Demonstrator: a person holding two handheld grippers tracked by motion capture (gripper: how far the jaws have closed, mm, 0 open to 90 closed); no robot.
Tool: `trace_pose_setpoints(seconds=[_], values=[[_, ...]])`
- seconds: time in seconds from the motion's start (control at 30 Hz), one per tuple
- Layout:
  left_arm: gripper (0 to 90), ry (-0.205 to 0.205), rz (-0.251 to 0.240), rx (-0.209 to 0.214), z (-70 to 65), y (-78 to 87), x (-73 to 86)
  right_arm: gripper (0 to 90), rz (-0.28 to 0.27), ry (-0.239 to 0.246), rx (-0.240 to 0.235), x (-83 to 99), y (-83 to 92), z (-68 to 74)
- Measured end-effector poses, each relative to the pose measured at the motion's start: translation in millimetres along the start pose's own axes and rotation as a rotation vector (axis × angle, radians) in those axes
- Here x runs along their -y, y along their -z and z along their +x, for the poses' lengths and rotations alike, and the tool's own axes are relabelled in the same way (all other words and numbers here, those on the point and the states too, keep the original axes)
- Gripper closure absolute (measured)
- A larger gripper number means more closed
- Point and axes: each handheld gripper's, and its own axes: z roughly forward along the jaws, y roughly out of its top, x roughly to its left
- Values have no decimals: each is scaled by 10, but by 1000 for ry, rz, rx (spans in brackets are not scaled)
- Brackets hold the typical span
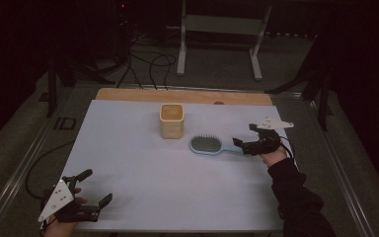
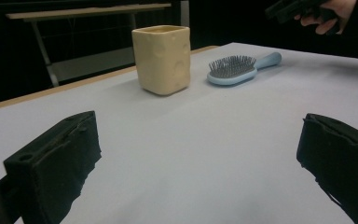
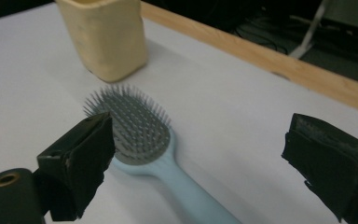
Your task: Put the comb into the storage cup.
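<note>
Hairbrush (image 1: 207,145), pale blue, lies bristles up on the white table (image 1: 143,173) in the high view, just right of a yellow square cup (image 1: 171,120) whose inside looks empty. The right gripper (image 1: 244,137) hovers at the handle end, jaws apart; the left gripper (image 1: 96,186) sits near left, also spread.

Left gripper view: dimpled cup wall, brush beyond, no writing readable.

Right gripper view: brush handle runs between the open jaws, untouched.

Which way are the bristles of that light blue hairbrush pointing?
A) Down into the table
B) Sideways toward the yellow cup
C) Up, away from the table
C: the hairbrush lies on its back on the table, so its grey bristles stand upward, as the right gripper view shows plainly.
</note>
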Motion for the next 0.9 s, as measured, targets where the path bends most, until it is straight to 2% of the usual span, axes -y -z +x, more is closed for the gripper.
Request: trace_pose_setpoints(seconds=[0.33, 0.37, 0.4, 0.5, 0.6, 0.7, 0.73, 0.9], values=[[0, -1, 4, 2, 0, -2, 2, 84, 60, -23, 54, 113, -177, -98], [0, 0, 4, 3, 1, -1, 3, 113, 70, -24, 56, 125, -191, -112], [0, 1, 4, 4, 1, -3, 4, 121, 87, -33, 74, 149, -215, -143], [0, 2, 7, 7, 1, -8, 6, 138, 108, -47, 86, 188, -246, -189], [0, 3, 6, 7, 2, -9, 8, 192, 122, -47, 105, 216, -265, -225], [0, 5, 3, 6, 5, -6, 8, 293, 140, -46, 119, 231, -279, -254], [0, 5, 3, 6, 5, -6, 8, 293, 140, -46, 119, 231, -279, -254], [0, 10, -3, 2, 10, 0, 7, 493, 169, -36, 133, 241, -318, -285]])
